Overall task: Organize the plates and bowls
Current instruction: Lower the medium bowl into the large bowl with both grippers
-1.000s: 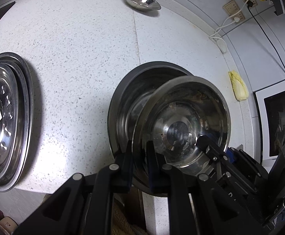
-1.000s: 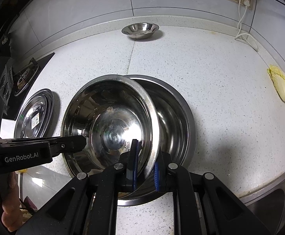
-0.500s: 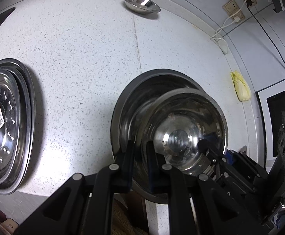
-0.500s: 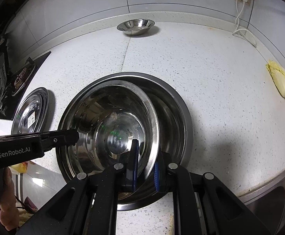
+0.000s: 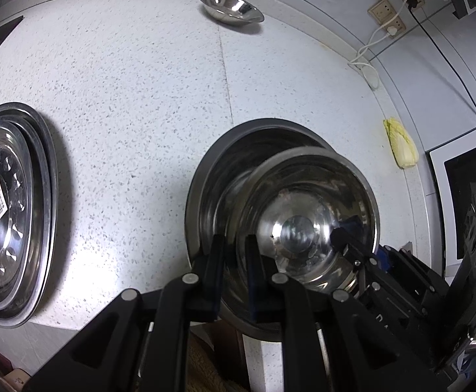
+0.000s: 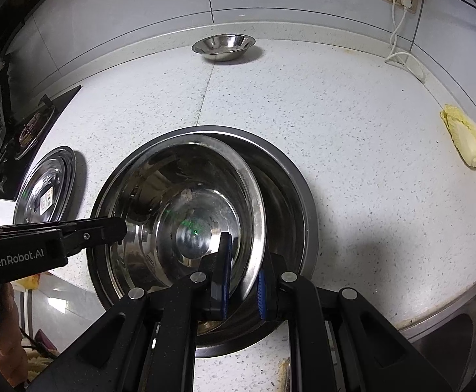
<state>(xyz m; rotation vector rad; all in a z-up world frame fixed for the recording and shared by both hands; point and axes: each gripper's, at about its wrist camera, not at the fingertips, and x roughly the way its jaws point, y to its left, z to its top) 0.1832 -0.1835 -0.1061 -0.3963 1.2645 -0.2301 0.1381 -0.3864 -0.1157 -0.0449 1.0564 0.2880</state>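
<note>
Steel bowl held by two grippers inside the larger bowl

Steel is everywhere on this speckled counter [image 6: 352, 137]. The smaller bowl [image 6: 185, 209] sits tilted inside the big bowl [image 6: 290, 202], in the lower centre of the right wrist view. Its rim leans toward the left side of the big bowl, so a dark gap shows on the right. The right gripper [image 6: 242, 281] is closed on the near rim of the smaller bowl, one finger inside and one outside. The left gripper [image 5: 234, 258] is also closed on the rim, at the left side of that bowl. Both grippers reach it from the near edge of the counter. I think the next move is to level the bowl and release it. The bowl is shiny and its bottom shows some marks. A small bowl [image 6: 223, 45] stands far back, and stacked plates [image 5: 6, 215] lie at the left.
</note>
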